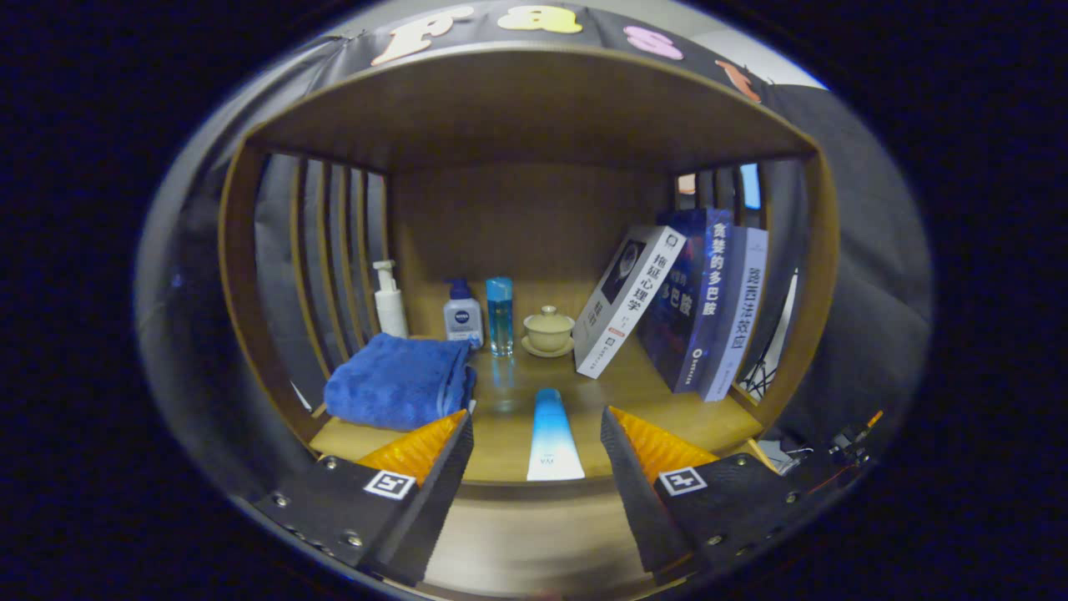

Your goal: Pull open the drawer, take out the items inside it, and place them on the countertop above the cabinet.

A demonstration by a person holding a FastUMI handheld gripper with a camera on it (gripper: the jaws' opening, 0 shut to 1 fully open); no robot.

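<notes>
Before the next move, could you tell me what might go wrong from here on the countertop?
The open gripper straddles the blue-white tube lying at the shelf's front edge; a nudge could roll it off. Reaching deeper risks tipping the narrow blue bottle or lidded cup. The leaning books might slide.

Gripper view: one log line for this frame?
gripper: open, empty | tube: lying on countertop, between fingers | towel: beside left finger | drawer: unseen

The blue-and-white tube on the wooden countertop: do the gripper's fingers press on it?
No: the blue-and-white tube lies between the fingers of the open gripper, with clear wood showing on both sides.
</notes>
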